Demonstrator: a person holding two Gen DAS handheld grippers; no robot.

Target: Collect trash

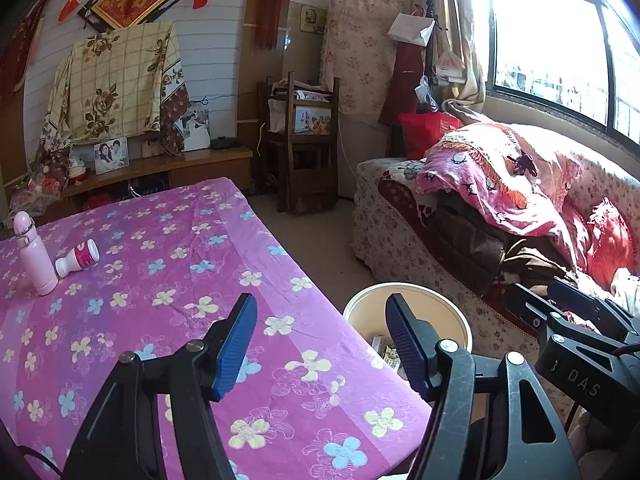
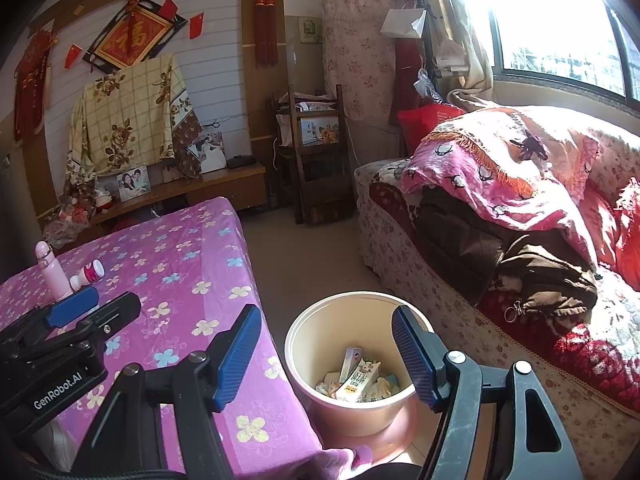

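Observation:
A small white bottle with a pink label [image 1: 78,258] lies on its side on the purple flowered tablecloth [image 1: 180,280], beside an upright pink flask [image 1: 34,256]. Both also show in the right wrist view: small bottle [image 2: 88,274], flask [image 2: 52,268]. My left gripper [image 1: 322,340] is open and empty over the table's near right corner. My right gripper [image 2: 326,356] is open and empty above the cream bin [image 2: 348,316], which holds a milk carton [image 2: 358,380] and other wrappers. Each gripper sees the other: right gripper [image 1: 540,292], left gripper [image 2: 100,302].
The bin [image 1: 360,312] stands on the floor between the table's corner and a flowered sofa [image 2: 400,240] piled with a pink blanket and dark clothes. A dark wooden chair [image 2: 316,152] and a low wooden cabinet [image 2: 224,184] stand at the far wall.

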